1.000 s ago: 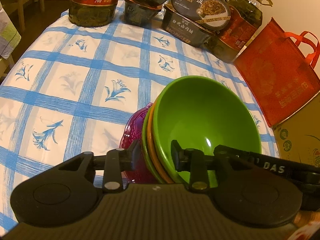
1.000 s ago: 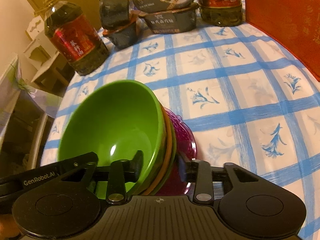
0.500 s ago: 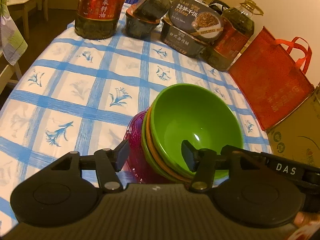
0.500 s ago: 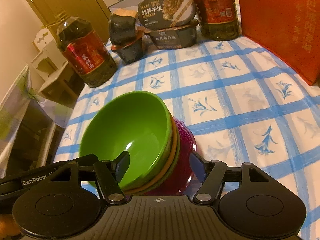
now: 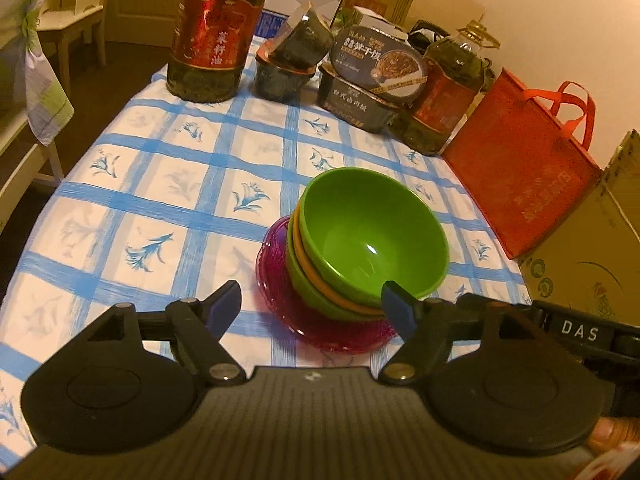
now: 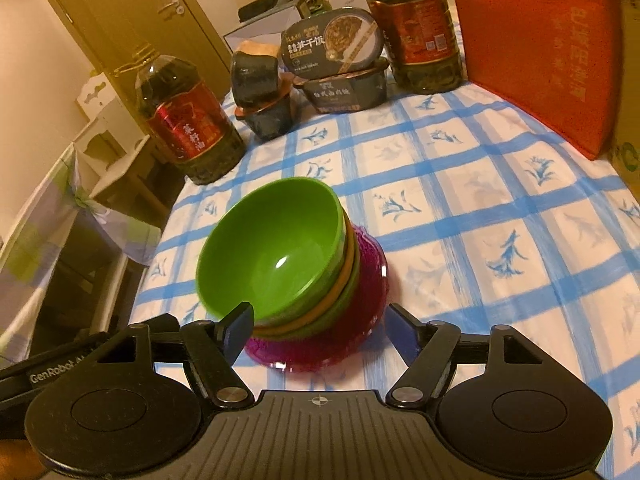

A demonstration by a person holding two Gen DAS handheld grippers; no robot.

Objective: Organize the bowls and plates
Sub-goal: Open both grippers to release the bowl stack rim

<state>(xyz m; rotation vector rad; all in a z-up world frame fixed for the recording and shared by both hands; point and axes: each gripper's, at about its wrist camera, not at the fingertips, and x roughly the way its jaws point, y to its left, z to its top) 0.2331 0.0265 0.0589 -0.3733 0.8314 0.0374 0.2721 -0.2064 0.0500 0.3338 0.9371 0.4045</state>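
Item 1: a stack of bowls [image 5: 370, 248], which we find near the middle of the blue-checked tablecloth [image 5: 192, 184]. A green bowl sits on top, an orange rim and a second green bowl show beneath it, and the whole rests on a magenta plate [image 5: 280, 280]. The stack leans, tilted toward the right in the left wrist view.

Item 2: the left gripper [image 5: 314, 308], its fingers spread wide on either side of the stack and touching nothing. We see its right finger just before the top bowl's rim.

Item 3: the right gripper [image 6: 320, 320], likewise spread wide and released, its fingers flanking the plate.

Item 4: background goods at the far table edge: 2 oil bottles [image 5: 216, 36], boxed instant meals [image 5: 372, 84] and a red tote bag [image 5: 524, 176].

Only the left wrist view gives us the cardboard box [image 5: 588, 248] beside the bag. Only the right wrist view gives us the door [image 6: 132, 20] and the draped cloth [image 6: 60, 232] off the table's left side.
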